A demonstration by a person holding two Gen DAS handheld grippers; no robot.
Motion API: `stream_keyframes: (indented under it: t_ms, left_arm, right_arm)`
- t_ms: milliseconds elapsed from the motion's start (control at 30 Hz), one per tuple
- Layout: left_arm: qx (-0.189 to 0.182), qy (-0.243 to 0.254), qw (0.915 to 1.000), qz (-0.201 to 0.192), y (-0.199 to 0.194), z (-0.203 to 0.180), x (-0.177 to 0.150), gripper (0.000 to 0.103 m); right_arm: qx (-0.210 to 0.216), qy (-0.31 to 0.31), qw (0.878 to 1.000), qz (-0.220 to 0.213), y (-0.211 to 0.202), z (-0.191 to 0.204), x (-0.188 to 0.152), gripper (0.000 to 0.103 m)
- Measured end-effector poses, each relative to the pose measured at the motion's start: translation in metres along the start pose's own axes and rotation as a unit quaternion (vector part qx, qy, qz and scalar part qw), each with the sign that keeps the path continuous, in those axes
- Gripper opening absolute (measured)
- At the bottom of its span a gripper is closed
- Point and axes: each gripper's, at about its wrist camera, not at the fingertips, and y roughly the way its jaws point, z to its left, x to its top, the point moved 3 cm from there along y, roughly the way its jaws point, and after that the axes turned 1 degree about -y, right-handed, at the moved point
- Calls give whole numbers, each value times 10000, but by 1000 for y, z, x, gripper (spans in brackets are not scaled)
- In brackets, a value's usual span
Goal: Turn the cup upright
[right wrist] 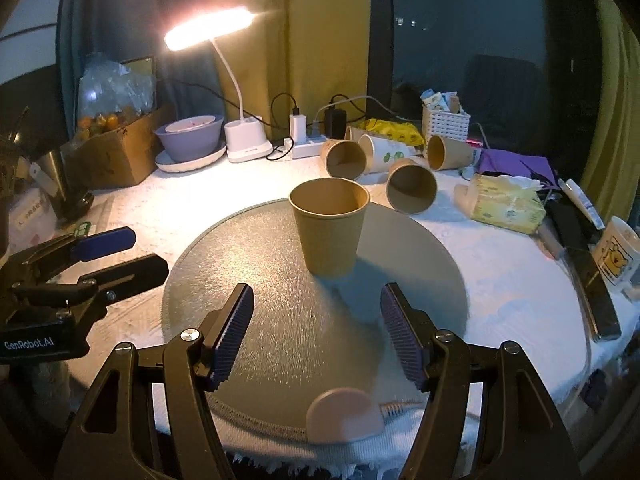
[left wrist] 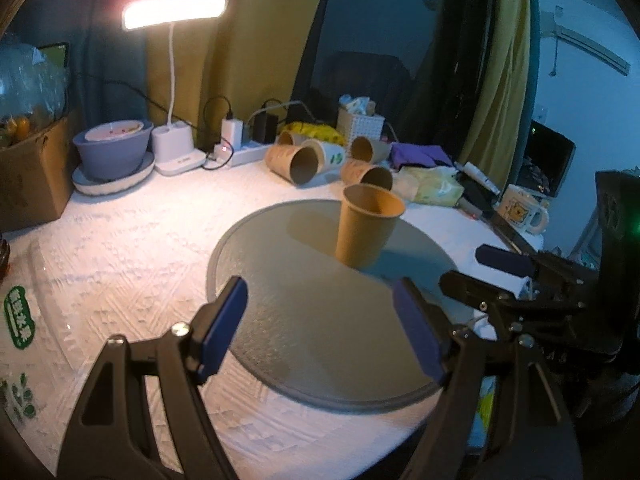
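Observation:
A brown paper cup stands upright, mouth up, on a round grey glass mat; it also shows in the right wrist view on the mat. My left gripper is open and empty, a short way in front of the cup. My right gripper is open and empty, just in front of the cup. The right gripper shows at the right of the left wrist view, and the left gripper at the left of the right wrist view.
Several paper cups lie on their sides behind the mat. A tissue pack, mug and dark items sit right. A lamp base, power strip, bowl and box line the back. A pink disc lies near.

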Motion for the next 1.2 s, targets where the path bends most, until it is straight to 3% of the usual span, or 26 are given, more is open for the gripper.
stream_keyframes:
  t_ms: [300,400,633,1200]
  left_arm:
    - [-17,190,9989,-419,-32,-19,15,77]
    - [-7,183,9983,-558,-43,-22,21,88]
    - [-2,255,9964,-814,-65,-32,31,88]
    - [63,611,9846,-1637,-126,-52,49,88]
  right_arm:
    - [-63,216,9990,-377,-41,-8,11,69]
    - [-106,234,9986,-467,-55,-9,11,69]
    - [-167,138,9983,-532,-77,-3,14,69]
    - [-361,38,9918,-1227,-145,4,38,73]
